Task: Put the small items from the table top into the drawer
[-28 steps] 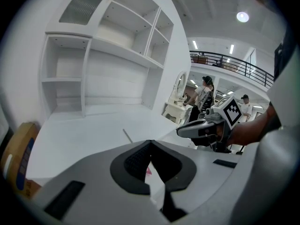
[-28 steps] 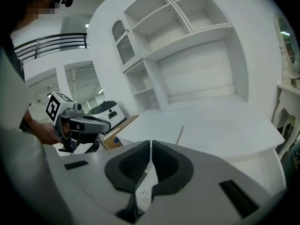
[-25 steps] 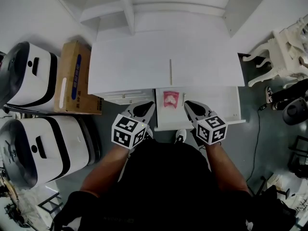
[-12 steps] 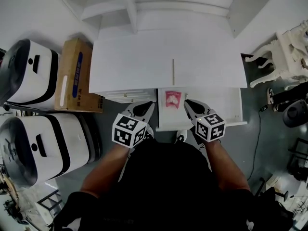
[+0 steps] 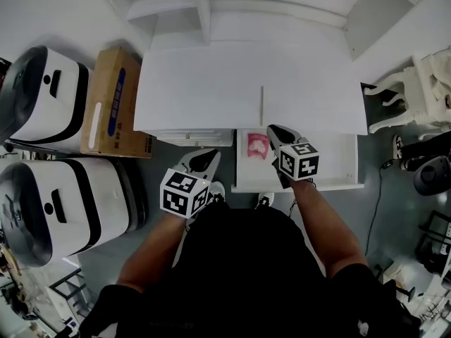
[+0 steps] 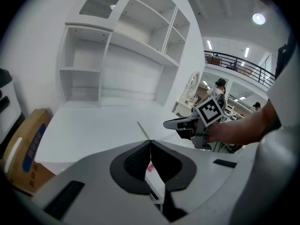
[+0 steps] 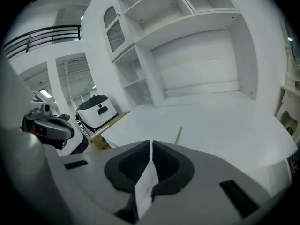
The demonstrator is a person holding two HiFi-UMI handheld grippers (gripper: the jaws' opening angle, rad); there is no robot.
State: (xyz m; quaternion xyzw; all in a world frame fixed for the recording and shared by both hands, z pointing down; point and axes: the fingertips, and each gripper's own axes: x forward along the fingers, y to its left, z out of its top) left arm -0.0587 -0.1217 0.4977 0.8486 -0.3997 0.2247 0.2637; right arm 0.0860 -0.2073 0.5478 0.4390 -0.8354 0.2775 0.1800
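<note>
A thin pale stick [image 5: 261, 101] lies on the white desk top [image 5: 211, 83], near its front edge. Below that edge the drawer [image 5: 331, 167] stands pulled out, with a pink-printed packet [image 5: 257, 145] lying at its left end. My right gripper [image 5: 275, 131] hovers over the drawer beside the packet, its jaws shut and empty, tip close to the desk edge. My left gripper [image 5: 206, 158] hangs left of the drawer, also shut with nothing in it. The left gripper view shows the stick [image 6: 143, 130], the right gripper [image 6: 173, 124] and a bit of the pink packet [image 6: 151, 168]. In the right gripper view the stick [image 7: 178, 135] lies just ahead.
A white hutch with open shelves [image 5: 204, 13] rises at the back of the desk. Left of the desk stand a cardboard box [image 5: 113, 108] and two white-and-black machines [image 5: 42, 97] [image 5: 63, 210]. A white ornate chair [image 5: 423, 83] is at the right.
My right gripper has moved forward over the drawer, toward the desk edge and the packet. The left gripper has stayed about where it was.
</note>
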